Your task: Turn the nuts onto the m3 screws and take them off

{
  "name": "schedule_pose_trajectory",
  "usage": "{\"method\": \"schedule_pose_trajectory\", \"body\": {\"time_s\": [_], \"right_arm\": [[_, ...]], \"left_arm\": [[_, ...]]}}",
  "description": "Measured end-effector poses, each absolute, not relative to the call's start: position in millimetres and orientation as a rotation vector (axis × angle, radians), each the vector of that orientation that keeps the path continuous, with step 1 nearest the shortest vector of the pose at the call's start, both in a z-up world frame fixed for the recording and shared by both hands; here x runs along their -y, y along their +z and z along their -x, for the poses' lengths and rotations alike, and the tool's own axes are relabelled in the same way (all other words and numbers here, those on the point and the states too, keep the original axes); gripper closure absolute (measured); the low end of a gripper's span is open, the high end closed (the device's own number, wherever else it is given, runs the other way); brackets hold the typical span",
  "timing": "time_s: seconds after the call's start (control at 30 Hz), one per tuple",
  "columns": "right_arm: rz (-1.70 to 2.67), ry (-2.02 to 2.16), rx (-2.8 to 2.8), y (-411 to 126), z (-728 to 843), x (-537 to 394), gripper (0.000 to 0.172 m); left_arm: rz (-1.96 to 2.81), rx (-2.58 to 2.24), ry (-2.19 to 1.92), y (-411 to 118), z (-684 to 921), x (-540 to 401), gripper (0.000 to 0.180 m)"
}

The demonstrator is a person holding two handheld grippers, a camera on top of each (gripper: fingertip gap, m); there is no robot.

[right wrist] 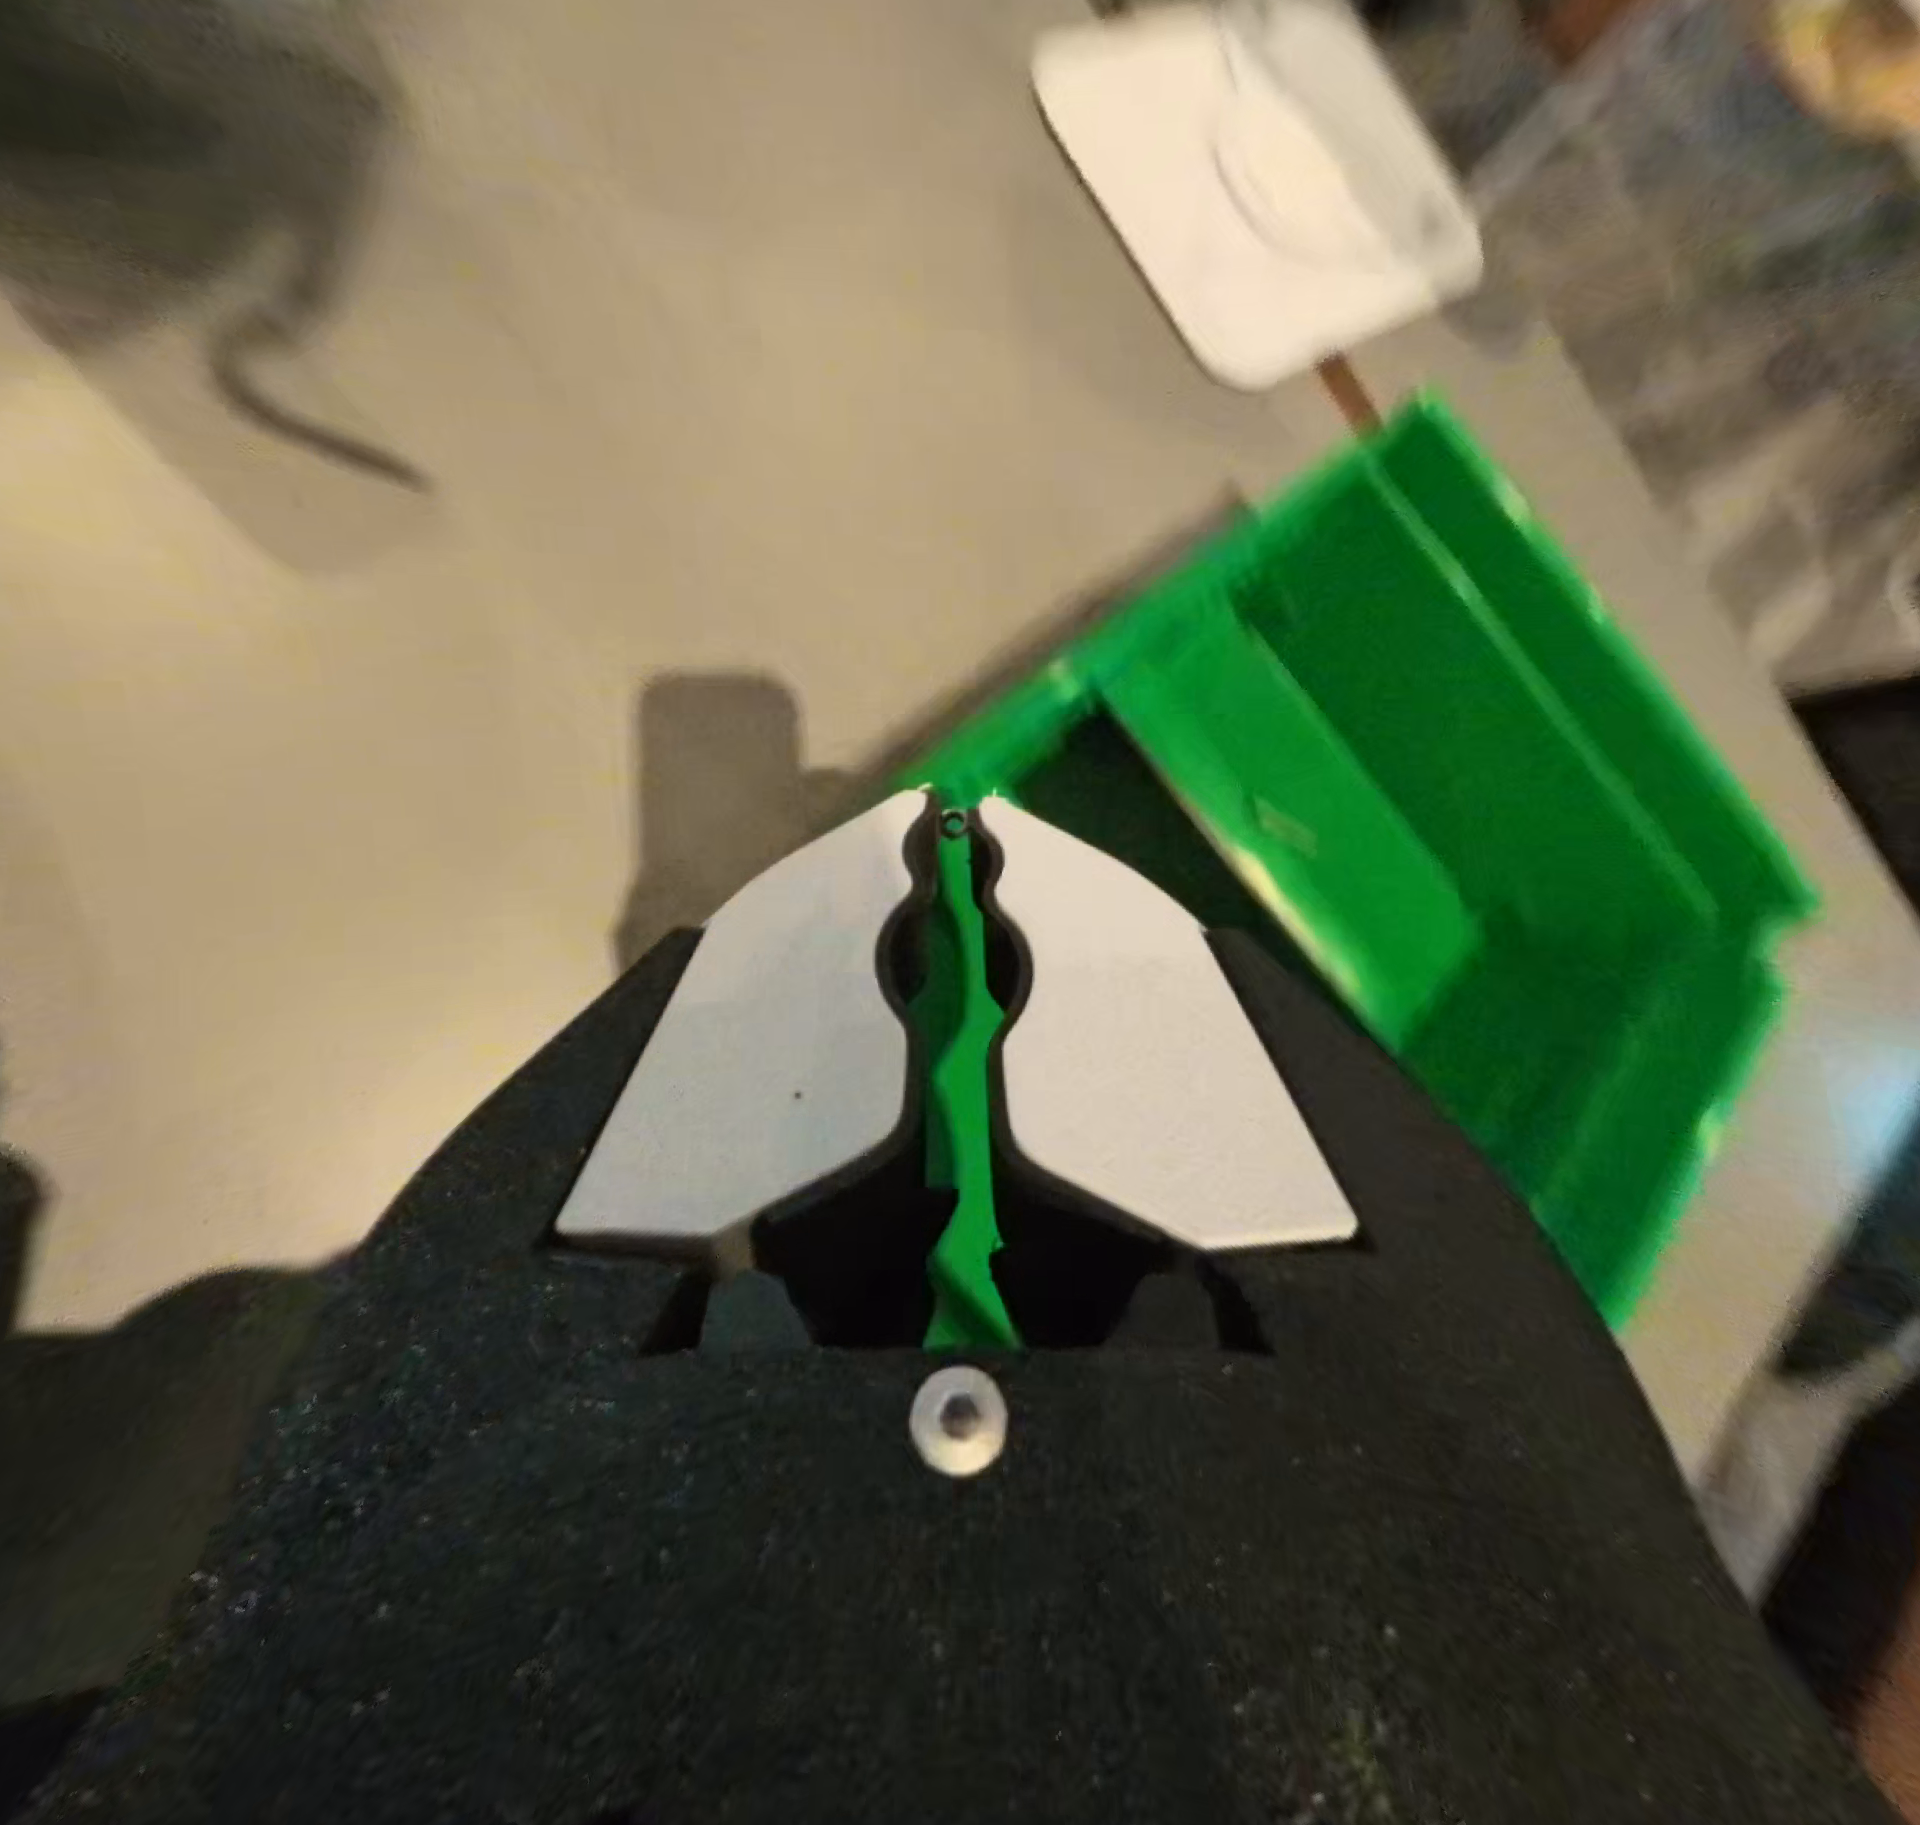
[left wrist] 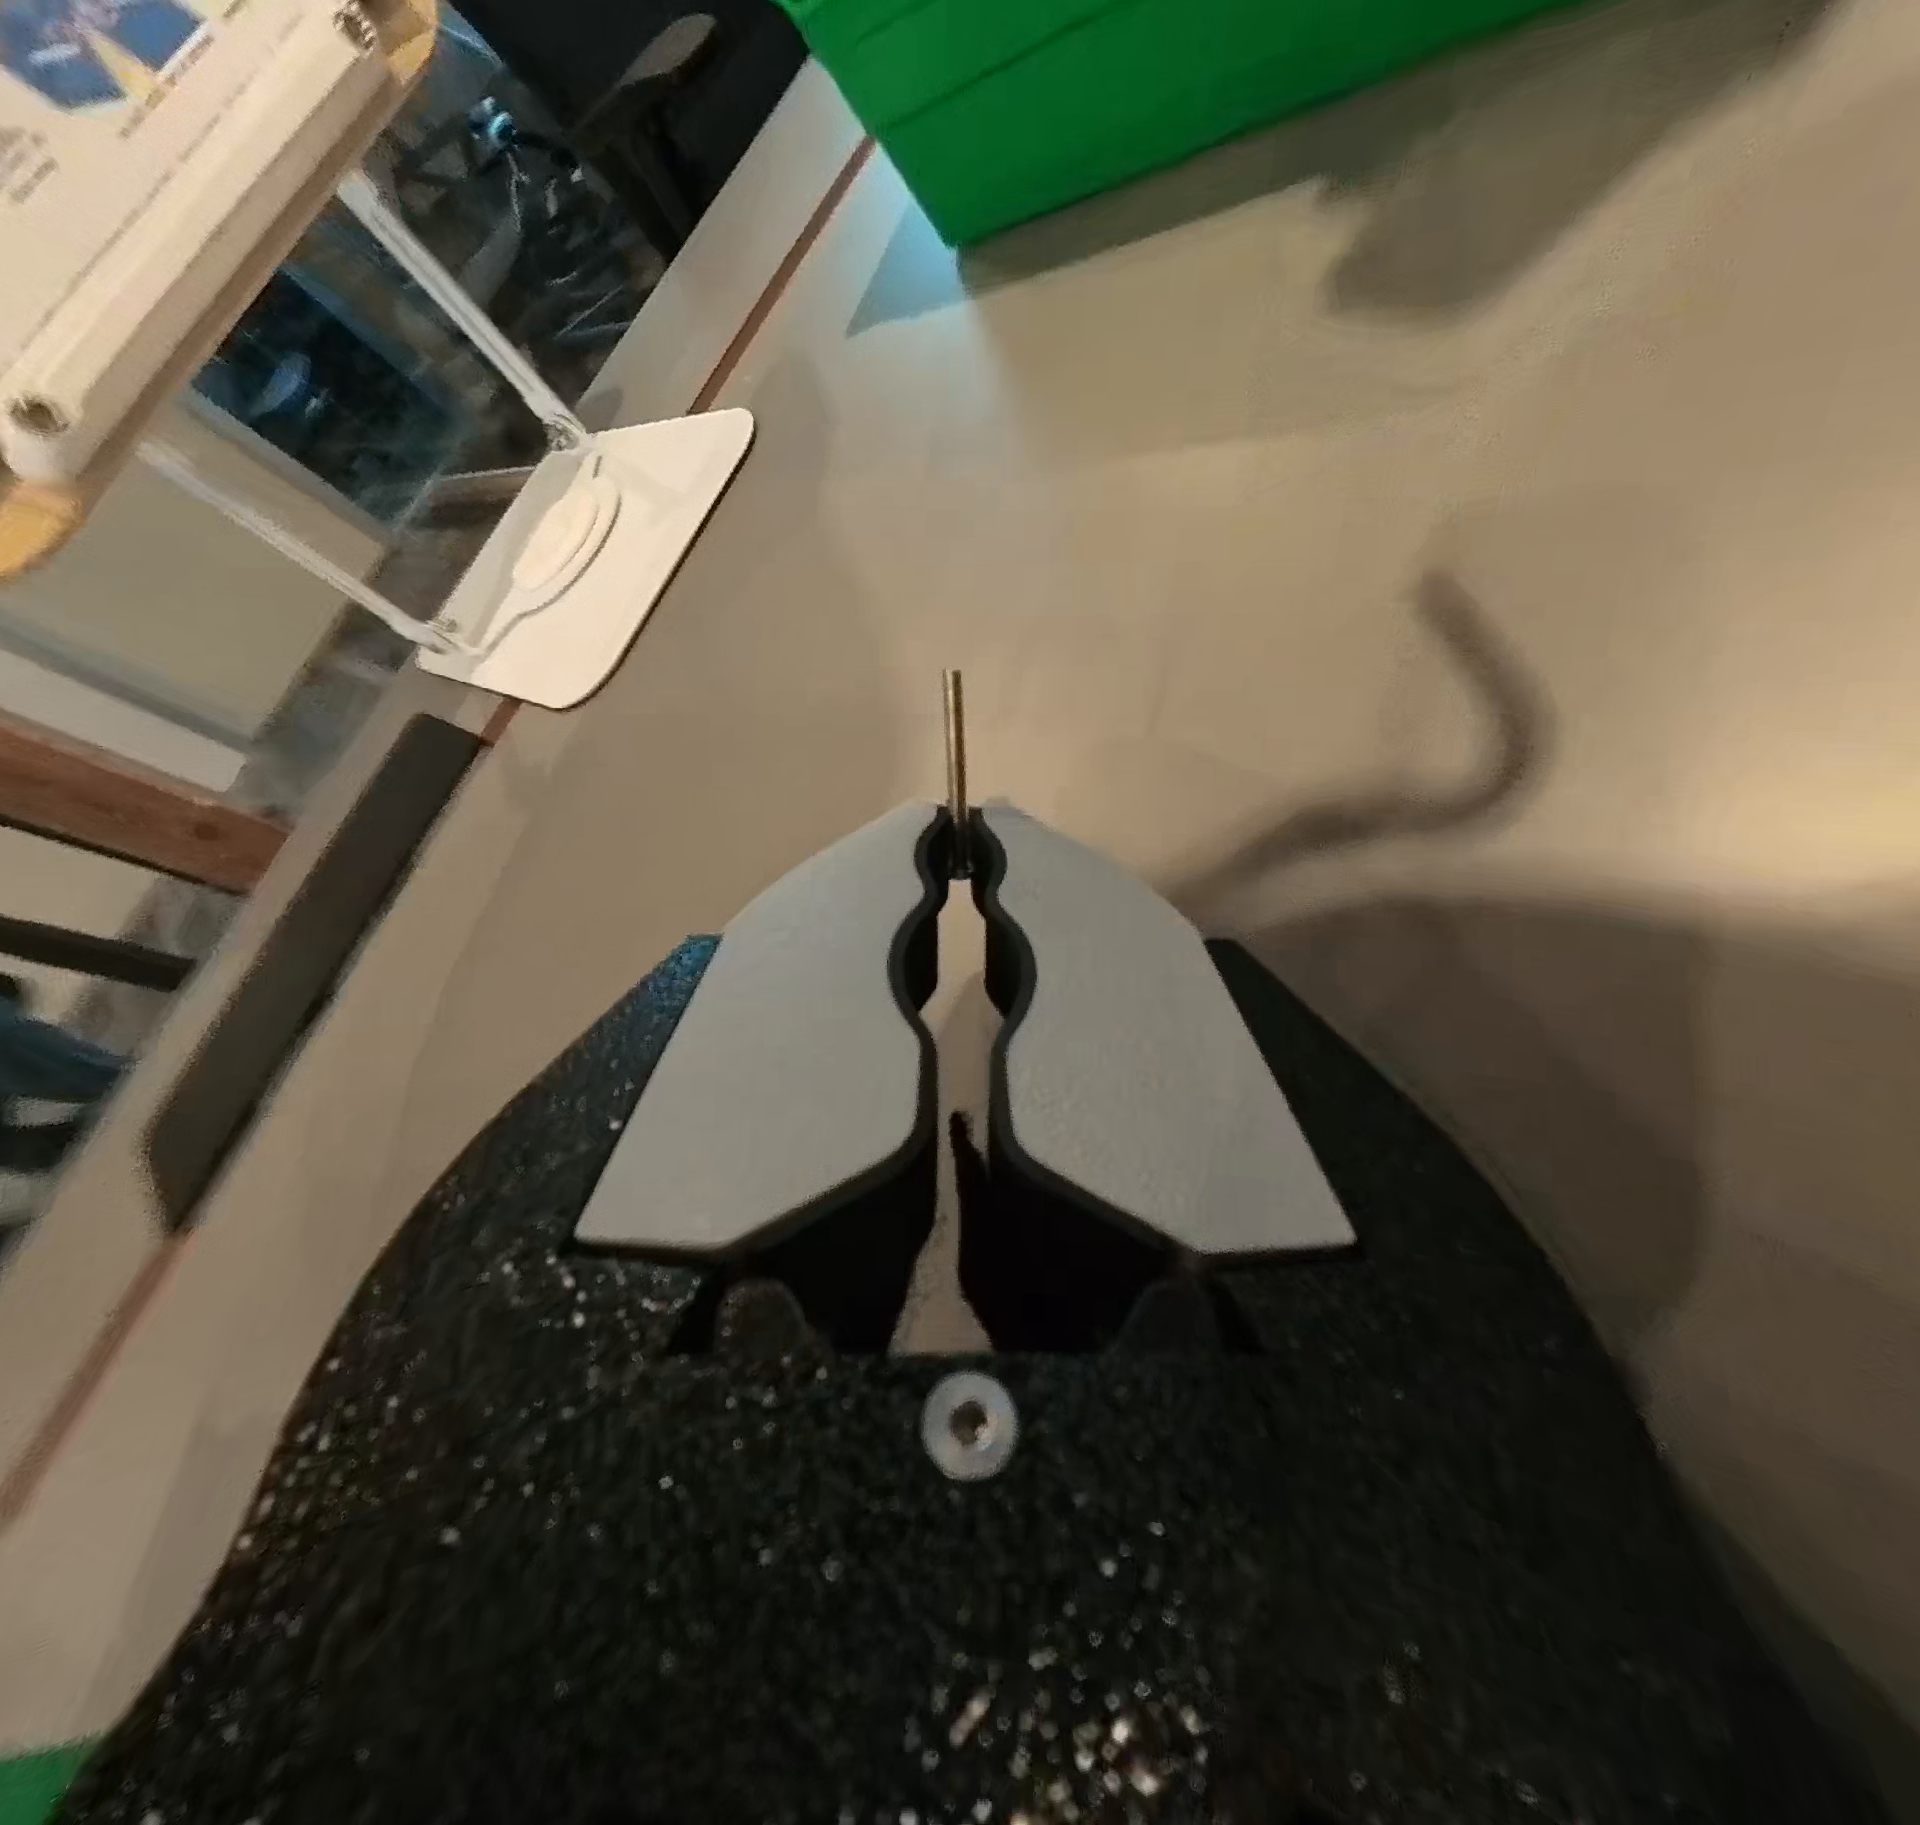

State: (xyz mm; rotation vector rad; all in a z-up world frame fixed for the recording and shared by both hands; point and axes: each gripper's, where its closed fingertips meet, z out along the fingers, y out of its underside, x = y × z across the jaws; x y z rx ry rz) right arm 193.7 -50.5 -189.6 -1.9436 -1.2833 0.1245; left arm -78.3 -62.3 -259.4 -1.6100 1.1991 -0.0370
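A thin screw is being gripped at its head end by the closed fingers of the left gripper, its long axis pointing straight ahead, above the desk. Only the right wrist view is showing a small nut being pinched by the right gripper, over the green bin; neither gripper is being shown to the other.

The green bin runs off the top edge of the left wrist view, its inside unseen; in the right wrist view it smears with motion blur and its lower right corner leaves the frame. The screw's head end is buried between the left tongs. The tiny ring pinched at the tips of the right tongs is too small to make out properly. A white stand at upper right is blurred.
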Motion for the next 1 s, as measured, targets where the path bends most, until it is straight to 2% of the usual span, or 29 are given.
{"method": "schedule_pose_trajectory", "body": {"time_s": [0.03,0.17,0.6,0.8,0.87,1.0], "right_arm": [[2.023,0.055,1.262,-200.0,-217.5,49.4,0.167],[2.206,-0.042,1.290,-240.9,-264.2,48.0,0.167],[2.190,0.068,1.867,-308.5,-250.7,27.0,0.167],[2.188,0.082,1.833,-309.0,-250.6,27.9,0.165],[2.218,0.045,1.767,-302.9,-255.3,24.8,0.150],[2.155,0.080,1.436,-239.1,-254.1,16.5,0.150]], "left_arm": [[1.599,-1.224,0.009,-260.6,77.9,62.4,0.178],[1.575,-1.284,0.018,-266.3,68.8,66.4,0.178],[1.596,-1.270,-0.056,-268.6,68.6,67.2,0.178],[1.599,-1.271,-0.066,-269.7,67.8,67.0,0.178],[1.603,-1.268,-0.073,-270.3,67.9,66.6,0.178],[1.604,-1.257,-0.092,-269.7,67.3,66.9,0.178]]}}
